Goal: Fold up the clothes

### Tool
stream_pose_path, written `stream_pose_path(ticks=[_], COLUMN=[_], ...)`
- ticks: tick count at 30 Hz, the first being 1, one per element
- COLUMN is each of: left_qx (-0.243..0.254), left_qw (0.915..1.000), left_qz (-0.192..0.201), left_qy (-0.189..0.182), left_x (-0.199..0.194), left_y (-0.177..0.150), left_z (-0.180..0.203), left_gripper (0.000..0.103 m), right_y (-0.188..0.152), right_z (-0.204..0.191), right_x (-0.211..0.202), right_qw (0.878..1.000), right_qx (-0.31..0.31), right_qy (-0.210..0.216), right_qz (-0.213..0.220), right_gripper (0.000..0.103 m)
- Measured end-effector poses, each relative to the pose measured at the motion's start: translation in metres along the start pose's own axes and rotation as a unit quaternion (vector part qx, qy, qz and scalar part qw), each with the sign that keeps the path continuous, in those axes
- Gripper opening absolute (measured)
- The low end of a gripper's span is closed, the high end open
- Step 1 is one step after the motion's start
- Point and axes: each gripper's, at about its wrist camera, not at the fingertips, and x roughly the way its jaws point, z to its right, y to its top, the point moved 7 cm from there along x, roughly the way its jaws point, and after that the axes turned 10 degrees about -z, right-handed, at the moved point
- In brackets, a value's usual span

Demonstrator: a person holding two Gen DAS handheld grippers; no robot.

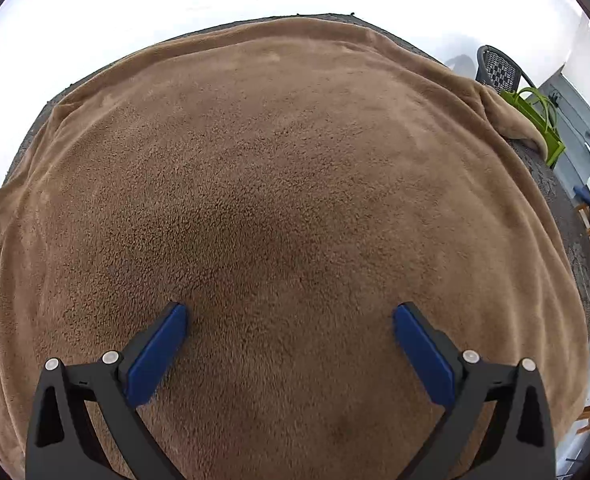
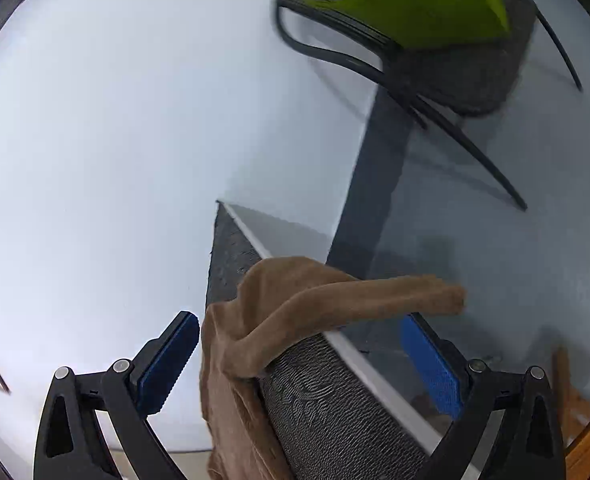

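Left gripper [image 1: 291,312]: jaws wide apart, nothing between them, hovering low over the brown fleece garment [image 1: 279,168] at the 6 o'clock edge of the left wrist view.

Right gripper [image 2: 299,324]: jaws also spread, clamping nothing; a brown cloth corner [image 2: 335,296] sits in the gap between them, but the blue pads stand clear of it on both sides.

Garment: spread broad and mostly flat across the dark textured tabletop [image 1: 567,216], covering nearly all of it. Edges spill over at 9 o'clock and bunch at 2 o'clock near the green bag [image 1: 535,120].

Corner at the edge: in the right wrist view the cloth corner drapes over the tabletop's edge, its tip pointing toward 3 o'clock, with more cloth hanging down toward 6 o'clock.

Long axis: seems to run 9 o'clock to 3 o'clock in the left wrist view, though fisheye bulge makes that hard to call. Collar and hem I cannot pick out.

Step in hand: my read, the right side is lining up on that draped corner while the left waits over the middle. A flat spread fits either laying out for a fold or smoothing between folds; no crease shows to settle it.

Next move calls for: closing squarely on the corner's thick roll, catching all layers, since plush fleece could slip from a shallow pinch.

Background: a black chair [image 2: 455,80] stands beyond, blurred.
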Motion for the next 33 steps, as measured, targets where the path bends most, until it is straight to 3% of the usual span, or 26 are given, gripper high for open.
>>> stream_pose_path(ticks=[5,9,23,26,29,33], left_qx=[-0.004,-0.002,0.003,0.004,0.006,0.007], left_qw=[1.0000,0.9999,0.9997,0.9996,0.9995,0.9994], left_qz=[0.001,0.005,0.024,0.027,0.029,0.034], left_qy=[0.006,0.010,0.010,0.010,0.010,0.010], left_x=[0.003,0.002,0.000,-0.002,-0.004,-0.005], left_y=[0.007,0.007,0.002,0.000,-0.002,-0.003], left_z=[0.002,0.003,0.007,0.009,0.011,0.013], left_gripper=[0.103,0.103,0.103,0.103,0.103,0.103], right_y=[0.010,0.014,0.015,0.021,0.033,0.048], right_z=[0.019,0.020,0.030,0.032,0.037,0.034], right_x=[0.043,0.065,0.108,0.111,0.108,0.098], right_qw=[0.997,0.994,0.968,0.968,0.972,0.984], right_qx=[0.058,0.073,0.186,0.192,0.199,0.164], right_qy=[0.002,0.002,0.074,0.079,0.078,0.065], right_qz=[-0.059,-0.078,-0.149,-0.140,-0.096,-0.029], right_gripper=[0.103,0.103,0.103,0.103,0.103,0.102])
